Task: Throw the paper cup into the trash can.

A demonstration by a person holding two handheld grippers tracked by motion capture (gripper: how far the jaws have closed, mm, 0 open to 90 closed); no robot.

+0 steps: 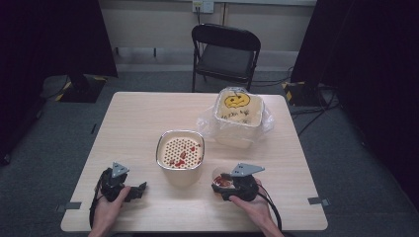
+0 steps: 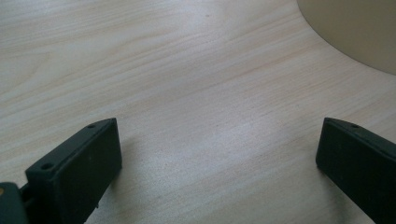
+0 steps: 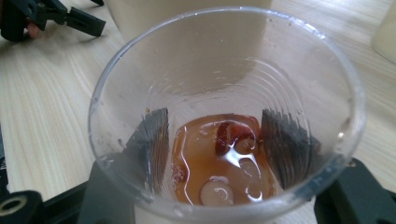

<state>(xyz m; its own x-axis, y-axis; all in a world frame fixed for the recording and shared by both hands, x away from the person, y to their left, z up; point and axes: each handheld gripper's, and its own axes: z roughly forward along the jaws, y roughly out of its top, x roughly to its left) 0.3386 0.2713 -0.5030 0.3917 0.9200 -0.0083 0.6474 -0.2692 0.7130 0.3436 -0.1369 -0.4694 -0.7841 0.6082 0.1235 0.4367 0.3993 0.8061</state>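
Right tongs [image 3: 215,186] clamped on clear cup [image 3: 224,107]; left tongs [image 2: 219,158] wide, empty.

Dim overall, soft and low-res from the high view; dark curtains swallow both sides, table [image 1: 148,113] evenly lit from above. Soft shadows under fingers [image 2: 79,172] in left gripper view. Specular glare on liquid in clear cup [image 3: 224,116], near rim blurred.

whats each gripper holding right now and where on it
The right gripper clamps the clear plastic cup by its lower side walls. The left gripper holds nothing, jaws open over the table.
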